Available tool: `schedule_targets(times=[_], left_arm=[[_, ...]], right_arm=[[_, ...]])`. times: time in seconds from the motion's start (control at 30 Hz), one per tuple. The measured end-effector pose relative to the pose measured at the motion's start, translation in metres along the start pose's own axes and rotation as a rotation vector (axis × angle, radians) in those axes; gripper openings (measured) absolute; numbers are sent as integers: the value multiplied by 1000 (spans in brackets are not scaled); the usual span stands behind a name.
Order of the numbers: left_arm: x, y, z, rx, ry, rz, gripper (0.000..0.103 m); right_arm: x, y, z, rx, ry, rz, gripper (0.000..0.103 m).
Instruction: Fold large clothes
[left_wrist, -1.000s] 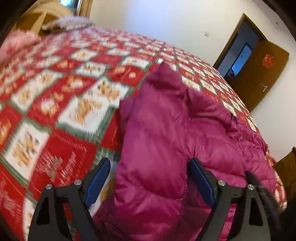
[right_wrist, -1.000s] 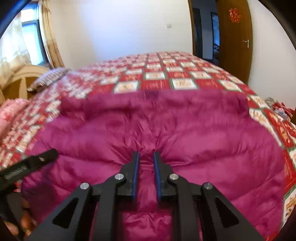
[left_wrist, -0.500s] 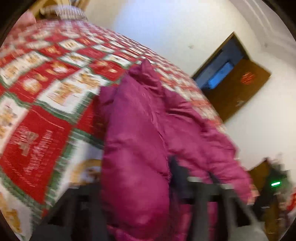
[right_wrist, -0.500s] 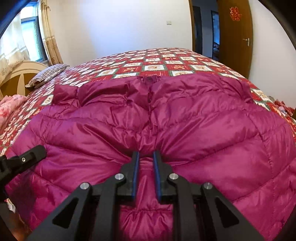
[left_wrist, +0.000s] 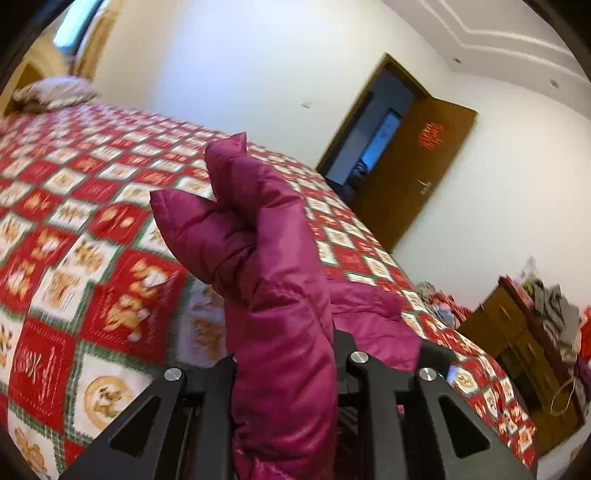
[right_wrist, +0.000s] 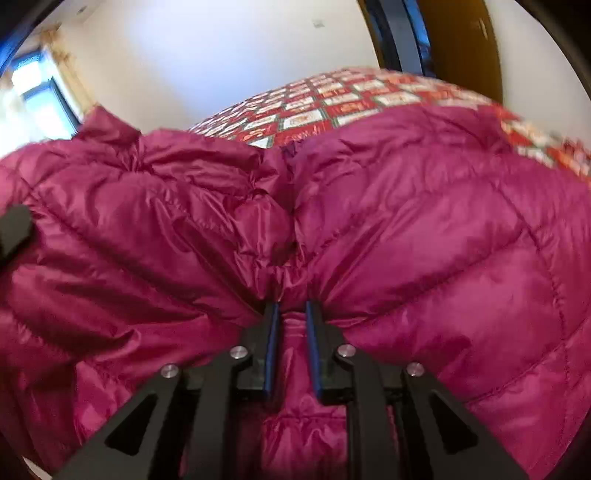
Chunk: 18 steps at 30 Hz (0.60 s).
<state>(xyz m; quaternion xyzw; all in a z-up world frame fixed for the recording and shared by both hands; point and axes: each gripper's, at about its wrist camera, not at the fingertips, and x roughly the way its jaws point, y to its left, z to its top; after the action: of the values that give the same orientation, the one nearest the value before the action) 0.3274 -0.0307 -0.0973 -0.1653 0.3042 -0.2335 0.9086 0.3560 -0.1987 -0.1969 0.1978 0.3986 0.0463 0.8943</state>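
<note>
Now both the left claw and right claw pinch the magenta puffer jacket above the bed.

White walls enclose a bed with red patchwork quilt, open wooden door, bright window.

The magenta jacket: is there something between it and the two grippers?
No. Both already clamp the magenta jacket: the left gripper and right gripper each have fabric directly between their fingers.
</note>
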Motion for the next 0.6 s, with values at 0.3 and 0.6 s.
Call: schedule_targets(times=[0.3, 0.6], left_arm=[[19, -67, 1, 211, 21, 5, 19], [65, -117, -26, 343, 107, 15, 19]], right_arm=[[-21, -30, 17, 110, 63, 183, 15], [-102, -118, 14, 186, -97, 34, 16]])
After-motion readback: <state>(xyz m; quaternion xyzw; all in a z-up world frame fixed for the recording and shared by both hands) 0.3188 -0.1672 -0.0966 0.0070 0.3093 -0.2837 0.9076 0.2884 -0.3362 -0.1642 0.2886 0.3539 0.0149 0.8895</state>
